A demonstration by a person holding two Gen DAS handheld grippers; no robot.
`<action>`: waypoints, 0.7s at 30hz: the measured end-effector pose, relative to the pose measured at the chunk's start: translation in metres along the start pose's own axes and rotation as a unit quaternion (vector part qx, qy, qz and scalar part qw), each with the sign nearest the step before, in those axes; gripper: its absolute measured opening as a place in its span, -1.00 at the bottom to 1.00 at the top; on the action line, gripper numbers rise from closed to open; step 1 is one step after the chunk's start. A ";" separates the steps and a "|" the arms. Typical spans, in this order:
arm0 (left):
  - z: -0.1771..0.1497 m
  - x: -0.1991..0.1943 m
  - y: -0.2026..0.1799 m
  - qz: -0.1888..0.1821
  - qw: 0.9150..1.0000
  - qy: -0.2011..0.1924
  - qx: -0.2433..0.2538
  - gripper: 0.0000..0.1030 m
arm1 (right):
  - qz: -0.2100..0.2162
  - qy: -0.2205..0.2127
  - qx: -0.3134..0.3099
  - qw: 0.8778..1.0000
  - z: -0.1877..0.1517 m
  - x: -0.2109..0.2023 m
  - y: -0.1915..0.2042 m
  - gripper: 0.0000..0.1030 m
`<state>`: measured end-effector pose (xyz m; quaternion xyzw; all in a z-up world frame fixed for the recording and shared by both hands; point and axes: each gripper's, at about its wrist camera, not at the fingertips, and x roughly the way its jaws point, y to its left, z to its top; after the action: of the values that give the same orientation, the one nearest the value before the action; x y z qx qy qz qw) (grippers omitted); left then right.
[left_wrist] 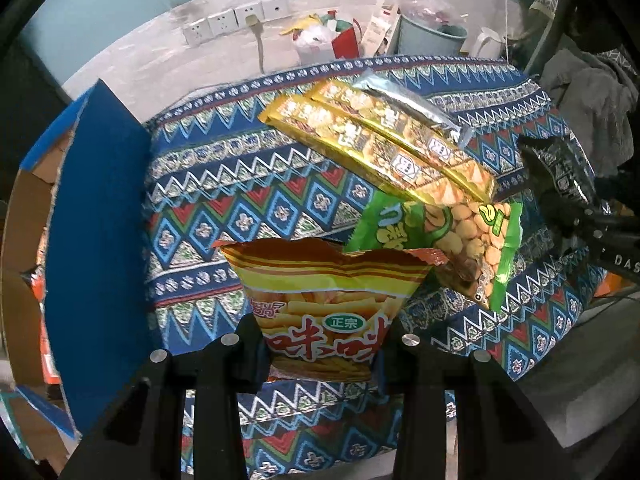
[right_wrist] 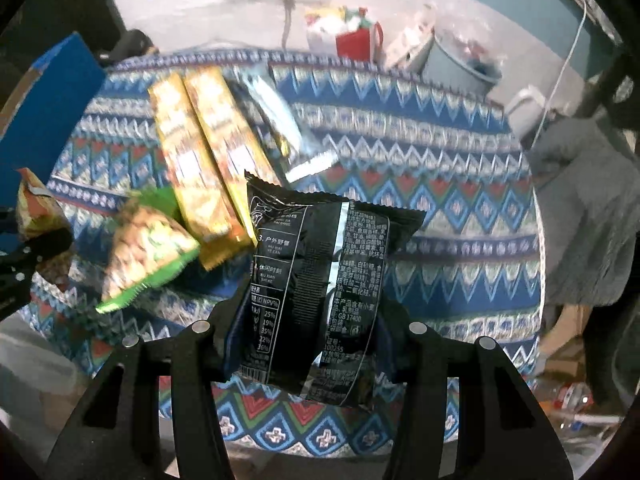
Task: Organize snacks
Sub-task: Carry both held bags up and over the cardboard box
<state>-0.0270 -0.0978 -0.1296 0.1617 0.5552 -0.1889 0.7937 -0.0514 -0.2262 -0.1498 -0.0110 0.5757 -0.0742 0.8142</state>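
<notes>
My left gripper (left_wrist: 320,344) is shut on an orange-yellow chip bag (left_wrist: 324,300) and holds it above the patterned table (left_wrist: 224,200). My right gripper (right_wrist: 308,320) is shut on a black snack packet (right_wrist: 316,280), held upright above the table; it also shows at the right of the left wrist view (left_wrist: 560,172). On the table lie two long yellow snack packs (left_wrist: 376,140), a silver pack (left_wrist: 412,108) and a green bag of nuts (left_wrist: 448,236). The same packs (right_wrist: 204,148) and the green bag (right_wrist: 148,252) show in the right wrist view.
A blue cardboard box (left_wrist: 96,220) stands open at the table's left edge, also seen in the right wrist view (right_wrist: 48,92). Behind the table are wall sockets (left_wrist: 236,20), bags (left_wrist: 328,40), a grey bin (left_wrist: 428,36) and a white kettle (left_wrist: 486,44). Grey cloth (right_wrist: 584,208) hangs on the right.
</notes>
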 end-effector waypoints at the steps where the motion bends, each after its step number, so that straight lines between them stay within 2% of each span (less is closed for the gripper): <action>1: 0.000 -0.002 0.001 0.002 1.000 -0.002 0.000 -0.24 | 0.001 -0.005 -0.001 1.000 0.000 -0.003 0.007 0.00; 11: 0.008 -0.034 0.015 0.028 0.999 -0.041 0.008 -0.24 | 0.018 -0.062 -0.017 0.998 0.021 -0.026 0.023 0.00; 21: 0.007 -0.067 0.034 0.038 0.996 -0.079 0.001 -0.24 | 0.045 -0.108 -0.039 0.992 0.044 -0.051 0.048 0.00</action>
<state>-0.0256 -0.0629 -0.0624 0.1678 0.4840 -0.1714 0.8416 -0.0219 -0.1753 -0.0922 -0.0248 0.4864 -0.0130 0.8733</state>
